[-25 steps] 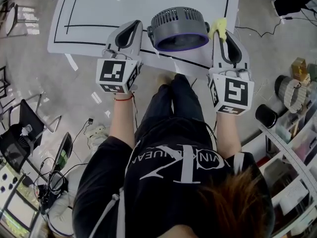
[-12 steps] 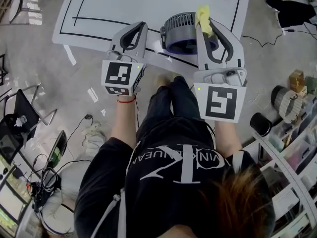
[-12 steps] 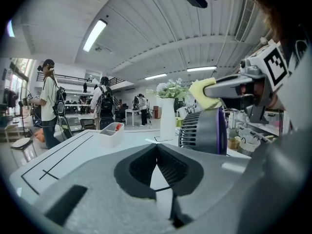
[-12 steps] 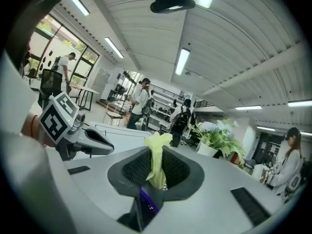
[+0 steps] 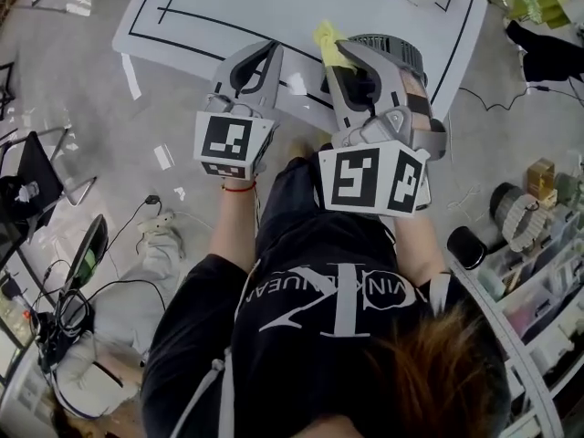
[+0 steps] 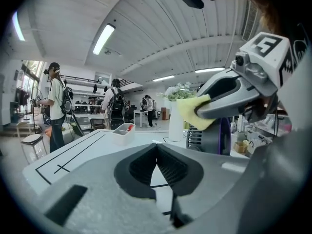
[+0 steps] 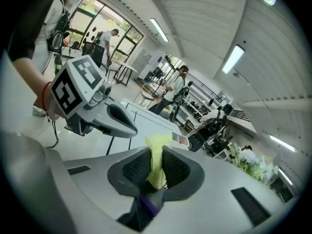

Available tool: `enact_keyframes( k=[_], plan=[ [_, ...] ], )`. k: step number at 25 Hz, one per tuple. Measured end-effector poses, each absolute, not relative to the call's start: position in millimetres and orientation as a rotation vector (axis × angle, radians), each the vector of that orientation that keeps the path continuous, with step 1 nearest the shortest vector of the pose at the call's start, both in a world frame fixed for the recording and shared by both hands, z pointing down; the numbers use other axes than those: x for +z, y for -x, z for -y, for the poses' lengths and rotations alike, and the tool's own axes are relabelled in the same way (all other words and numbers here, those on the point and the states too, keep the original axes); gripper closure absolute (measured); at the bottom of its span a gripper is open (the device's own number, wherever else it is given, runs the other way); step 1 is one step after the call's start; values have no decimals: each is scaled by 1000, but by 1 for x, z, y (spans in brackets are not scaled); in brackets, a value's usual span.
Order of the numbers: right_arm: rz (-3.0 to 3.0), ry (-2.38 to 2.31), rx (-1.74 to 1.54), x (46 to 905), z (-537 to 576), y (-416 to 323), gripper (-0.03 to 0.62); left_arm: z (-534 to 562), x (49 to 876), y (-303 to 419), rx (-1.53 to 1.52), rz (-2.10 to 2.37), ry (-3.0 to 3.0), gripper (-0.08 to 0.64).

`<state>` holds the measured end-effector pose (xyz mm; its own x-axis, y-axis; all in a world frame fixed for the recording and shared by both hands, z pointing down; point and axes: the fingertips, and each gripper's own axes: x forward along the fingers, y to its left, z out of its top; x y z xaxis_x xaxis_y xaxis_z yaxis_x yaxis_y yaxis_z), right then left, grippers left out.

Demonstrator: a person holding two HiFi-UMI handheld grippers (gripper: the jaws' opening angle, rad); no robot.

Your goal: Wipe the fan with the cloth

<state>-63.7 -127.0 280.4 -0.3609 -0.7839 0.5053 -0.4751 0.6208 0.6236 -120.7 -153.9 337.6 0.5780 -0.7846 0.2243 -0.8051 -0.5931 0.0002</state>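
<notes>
Okay, head view first: the fan (image 5: 401, 53) sits near the right edge of the white tabletop (image 5: 228, 7), and most of it is hidden behind the right hand-held gripper (image 5: 345, 57). Only a slice of grey grille peeks out, so its facing can't be read from up here. The yellow cloth (image 5: 328, 40) sticks out at that gripper's tip, right beside the fan. Whether it is touching the fan is hard to call. The left hand-held gripper (image 5: 267, 53) sits just to the left, over the near edge of the tabletop, clear of the fan.

Over to the left gripper view: the fan is cut off by the right hand-held gripper crossing in front of it. Its slotted grey part shows on the left and its purple ring on the right, so its axis seems to run level, across the picture. The cloth hangs over the fan's top edge. This gripper's own jaws are pressed together with nothing between them. A small white tray (image 6: 123, 132) stands further back on the tabletop.

And the right gripper view: jaws clamped firmly on the cloth, a yellow fold standing up between the pads. The fan is almost wholly out of sight, with only a sliver of purple (image 7: 148, 206) below the jaws.
</notes>
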Motion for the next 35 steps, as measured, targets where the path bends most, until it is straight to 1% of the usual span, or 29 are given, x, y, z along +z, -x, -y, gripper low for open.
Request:
enact_keyframes(
  k=[6,13,25,35],
  plan=[
    [1995,-861,-477,294,128,71,537,150,335,118,306,1379,-2684,549],
    [2031,-932,-457,283,139,57,537,155,332,109,311,1373,-2694,549],
    [2076,-1107,-415,256,138,11,537,164,327,92,350,1350,-2719,549],
    [2109,-1243,-282,254,134,-35,538,172,323,87,341,1354,-2707,549]
  ],
)
